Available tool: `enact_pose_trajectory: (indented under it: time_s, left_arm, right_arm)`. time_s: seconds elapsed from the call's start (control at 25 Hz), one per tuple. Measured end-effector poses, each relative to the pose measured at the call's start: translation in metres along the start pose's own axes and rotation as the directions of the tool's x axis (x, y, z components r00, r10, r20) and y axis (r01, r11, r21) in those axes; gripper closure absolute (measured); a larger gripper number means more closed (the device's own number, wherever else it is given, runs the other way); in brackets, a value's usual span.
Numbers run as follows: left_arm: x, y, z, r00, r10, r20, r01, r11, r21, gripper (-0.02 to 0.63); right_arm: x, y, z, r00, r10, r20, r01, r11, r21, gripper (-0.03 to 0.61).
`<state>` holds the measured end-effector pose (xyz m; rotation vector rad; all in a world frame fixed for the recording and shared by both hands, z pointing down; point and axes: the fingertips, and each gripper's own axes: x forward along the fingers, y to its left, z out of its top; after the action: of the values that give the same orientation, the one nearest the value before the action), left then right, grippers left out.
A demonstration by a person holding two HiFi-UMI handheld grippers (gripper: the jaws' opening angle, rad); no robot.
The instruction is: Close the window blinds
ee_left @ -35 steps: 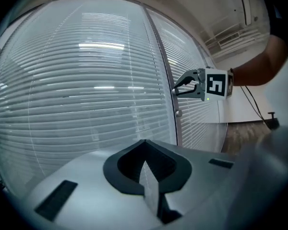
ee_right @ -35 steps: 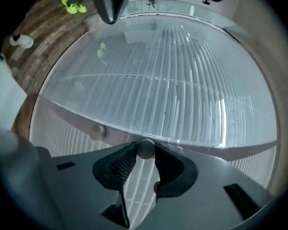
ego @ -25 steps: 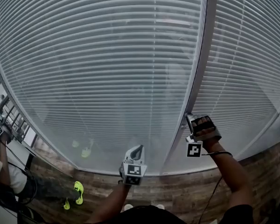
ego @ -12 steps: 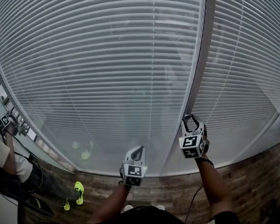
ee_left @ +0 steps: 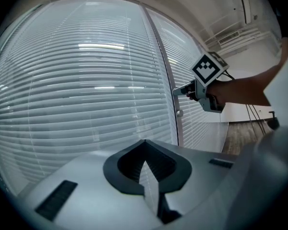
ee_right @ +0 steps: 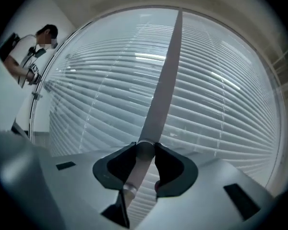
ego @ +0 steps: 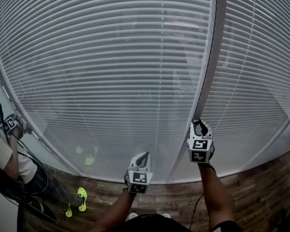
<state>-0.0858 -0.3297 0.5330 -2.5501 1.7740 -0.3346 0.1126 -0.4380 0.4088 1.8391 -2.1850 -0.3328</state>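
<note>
While the left tool [ee_left: 145, 142] hangs empty, jaws together, the right tool [ee_right: 145, 146], its jaws having just been closing, clamps the rod [ee_right: 142, 155] before the blinds [ego: 111, 57].

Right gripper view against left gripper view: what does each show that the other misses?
Only the right gripper view: the blind wand between the right gripper's jaws, which have just been closing onto it, and a bystander. Only the left gripper view: the left gripper's jaws together, empty, and the right gripper from outside. Both: the blinds.
</note>
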Motion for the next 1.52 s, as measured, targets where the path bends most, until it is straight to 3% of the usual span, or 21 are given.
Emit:
enact_pose_trajectory:
  time_s: [0.08,0.16,0.24,0.32,0.44,0.52,0.56,0.68,0.76,0.96,1.08,1.24,1.4,1.52]
  left_arm:
    - [0.0,0.001,-0.001,1.0,0.001,-0.003,0.0,1.0,0.007,0.614]
    - [-0.002,0.002,0.0,1.0,0.005,-0.002,-0.005,1.0,0.005,0.614]
    - [-0.002,0.002,0.001,1.0,0.01,-0.003,-0.01,1.0,0.001,0.614]
    - [-0.001,0.001,-0.001,1.0,0.003,-0.007,-0.003,1.0,0.007,0.614]
    - [0.003,-0.001,-0.003,1.0,-0.009,-0.009,0.009,1.0,0.015,0.614]
    - [0.002,-0.002,-0.001,1.0,-0.004,-0.004,0.004,1.0,0.003,0.614]
    - [0.002,-0.002,0.0,1.0,-0.002,-0.002,0.002,1.0,-0.001,0.614]
    - [0.003,-0.002,0.002,1.0,-0.007,-0.007,0.007,1.0,0.007,0.614]
    - [0.003,-0.003,0.005,1.0,-0.007,-0.009,0.007,1.0,0.006,0.614]
    - [0.005,0.002,0.011,1.0,0.01,0.016,-0.009,0.999,-0.05,0.614]
    - [0.006,0.006,0.018,0.999,0.009,0.039,-0.006,0.997,-0.077,0.614]
    - [0.002,0.01,0.036,0.997,0.043,0.069,-0.035,0.993,-0.114,0.614]
    - [-0.009,0.004,0.049,0.993,0.088,0.084,-0.077,0.989,-0.126,0.614]
    - [-0.016,-0.008,0.054,0.991,0.102,0.086,-0.092,0.99,-0.11,0.614]
  right_arm:
    - [-0.001,0.003,0.003,1.0,-0.005,-0.001,0.004,0.992,-0.123,0.451]
    - [-0.002,0.006,0.004,1.0,-0.015,-0.002,0.014,0.961,-0.274,0.451]
    - [0.0,0.009,0.001,0.999,-0.036,0.002,0.033,0.892,-0.451,0.451]
    - [0.002,0.011,-0.003,0.998,-0.057,0.003,0.047,0.799,-0.6,0.453]
    - [0.003,0.013,-0.006,0.997,-0.078,-0.002,0.052,0.677,-0.734,0.453]
    - [0.003,0.013,-0.008,0.997,-0.081,-0.003,0.048,0.626,-0.779,0.453]
    - [0.003,0.014,-0.007,0.997,-0.079,-0.003,0.047,0.618,-0.785,0.453]
    - [0.004,0.011,-0.006,0.997,-0.082,0.007,0.058,0.635,-0.771,0.451]
    - [0.002,0.009,-0.005,0.996,-0.083,0.011,0.064,0.672,-0.738,0.451]
    - [-0.015,0.017,0.0,0.999,0.006,0.042,0.014,0.894,-0.448,0.449]
    - [-0.026,0.024,0.001,0.996,0.077,0.045,-0.064,0.969,-0.237,0.449]
    - [-0.039,0.03,-0.003,0.987,0.145,0.068,-0.143,0.989,-0.029,0.449]
    - [-0.061,0.026,-0.01,0.986,0.152,0.072,-0.157,0.985,0.074,0.453]
    - [-0.074,0.021,-0.014,0.983,0.152,0.101,-0.162,0.982,0.099,0.506]
